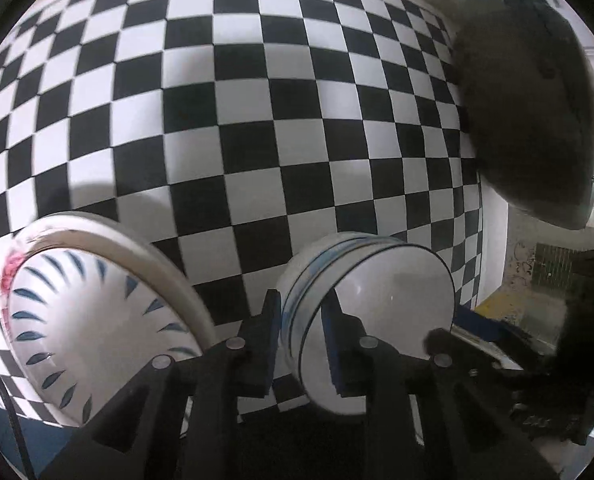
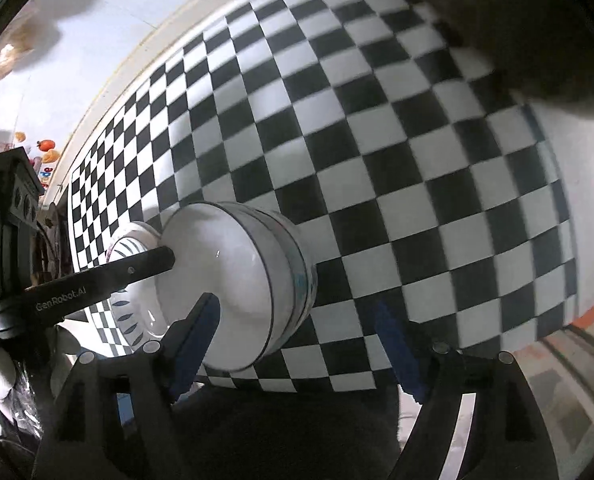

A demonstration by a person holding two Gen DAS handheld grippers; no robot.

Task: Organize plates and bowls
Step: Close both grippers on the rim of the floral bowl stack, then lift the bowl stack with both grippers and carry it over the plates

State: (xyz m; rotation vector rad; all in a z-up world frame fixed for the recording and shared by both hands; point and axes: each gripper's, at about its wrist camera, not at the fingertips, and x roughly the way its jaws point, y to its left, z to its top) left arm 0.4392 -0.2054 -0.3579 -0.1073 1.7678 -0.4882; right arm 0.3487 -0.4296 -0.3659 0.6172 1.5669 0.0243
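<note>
My left gripper (image 1: 301, 332) jaws clamp the rim of a white bowl (image 1: 377, 320) with dark rim lines; my right gripper (image 2: 297, 340) jaws stand apart. Only the left view shows the blue-petalled bowl (image 1: 97, 320) plainly on the checkered tabletop (image 1: 257, 120).

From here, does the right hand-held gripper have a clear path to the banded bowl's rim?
Probably yes. The right hand-held gripper is open beside the banded bowl, though the left hand-held gripper already clamps its far rim.

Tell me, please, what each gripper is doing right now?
Left gripper: closed on the rim of the blue-banded bowl.
Right gripper: open, holding nothing; one finger overlaps the same bowl's inside.
</note>
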